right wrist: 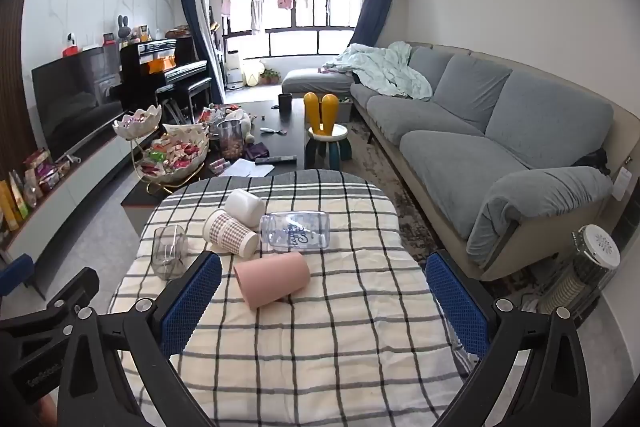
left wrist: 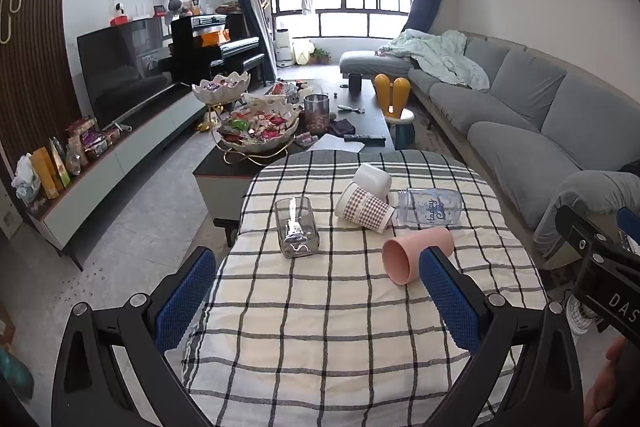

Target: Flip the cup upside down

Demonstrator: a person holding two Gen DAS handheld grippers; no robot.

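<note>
Left gripper point(left wrist: 316, 291): blue-padded fingers spread wide across the bottom of the left wrist view, nothing between them.
Right gripper point(right wrist: 324, 301): blue-padded fingers likewise wide apart at the bottom of the right wrist view, empty.
Checked white-and-grey cloth point(left wrist: 320, 327): covers the table under both grippers.
Pink plastic cup point(right wrist: 272, 279): on its side at centre frame, mouth toward lower left, just beyond the right gripper's fingertips.
Clear bottle with blue lettering point(right wrist: 296, 229): lying flat behind the pink cup.
Brown-checked paper cup point(right wrist: 230, 235): on its side, touching the bottle.
White plastic cup point(right wrist: 245, 207): tipped over behind the checked one.
Clear glass tumbler point(left wrist: 296, 227): lying left of centre, apart from the others.
Grey sofa point(right wrist: 500, 131): right side of frame.
</note>
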